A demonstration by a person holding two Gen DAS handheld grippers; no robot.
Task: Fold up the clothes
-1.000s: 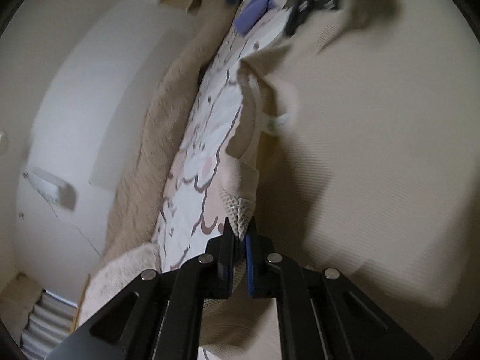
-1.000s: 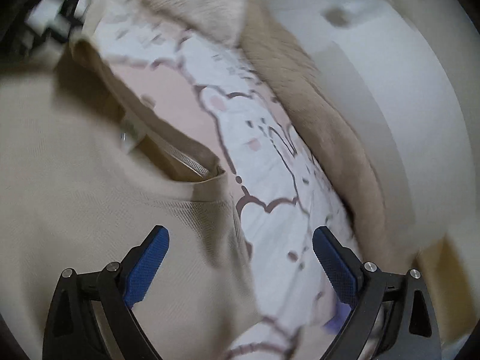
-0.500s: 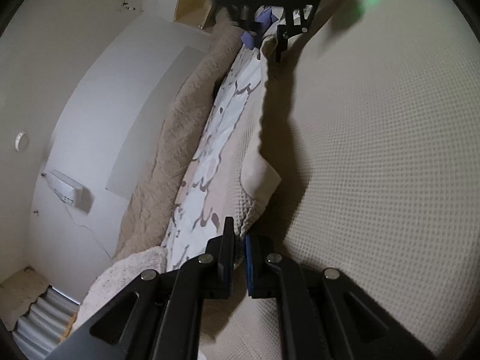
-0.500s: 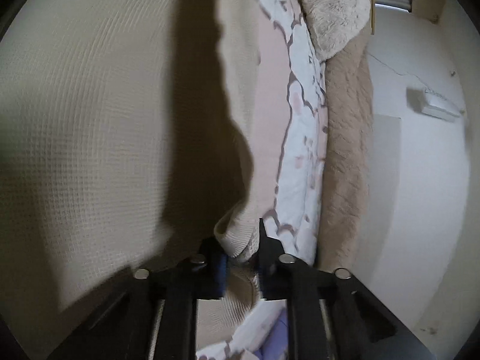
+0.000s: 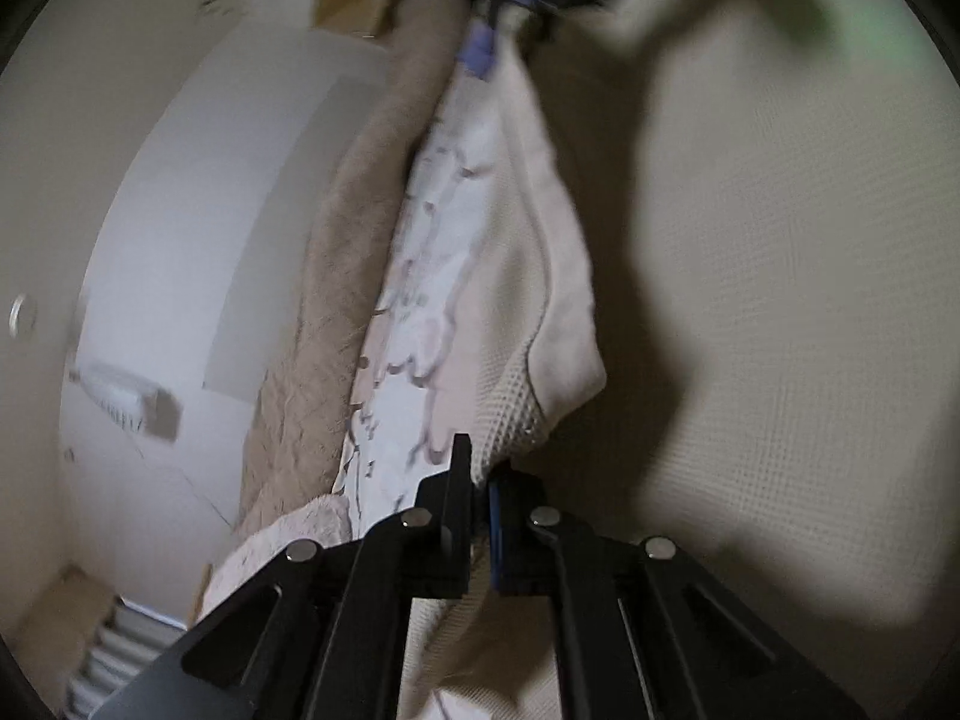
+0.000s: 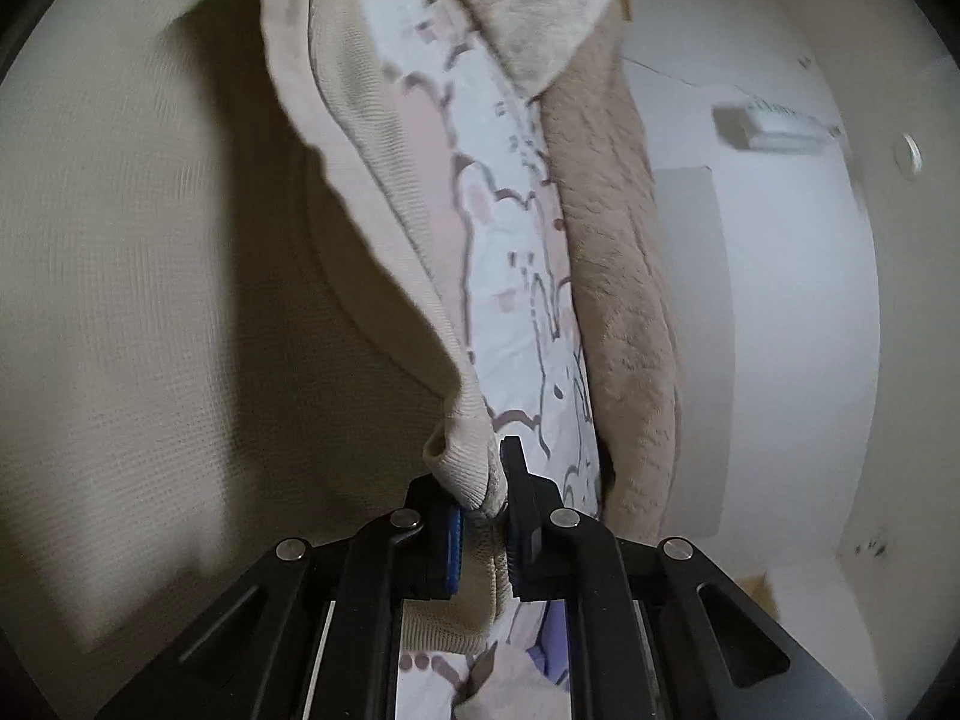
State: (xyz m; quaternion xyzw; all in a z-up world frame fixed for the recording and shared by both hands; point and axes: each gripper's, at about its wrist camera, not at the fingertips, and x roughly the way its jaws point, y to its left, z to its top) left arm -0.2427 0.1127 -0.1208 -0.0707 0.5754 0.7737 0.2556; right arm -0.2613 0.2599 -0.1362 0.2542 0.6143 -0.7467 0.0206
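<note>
Beige waffle-knit cloth fills most of both views: a garment (image 5: 780, 300) held up off the bed by 2 corners, 1 in each gripper. The left gripper (image 5: 480, 498) has its jaws pressed together on a folded corner of the knit, the fabric rising from between the black finger and the blue pad (image 5: 494, 516). The right gripper (image 6: 483, 504) pinches the other bunched corner; its jaws came together on that fabric within the last second, and the cloth now sits wedged between the 2 pads. From each grip the garment's edge runs away and up, with the broad panel hanging to the inner side and casting a dark shadow on itself. Beside the garment lies a white sheet with a pink and brown cartoon print (image 6: 516, 276), and along that a tan fuzzy blanket (image 6: 612, 252), then the pale wall (image 6: 780, 360). Far end of the left view is blurred; something dark and blue shows there, too smeared to make out.
</note>
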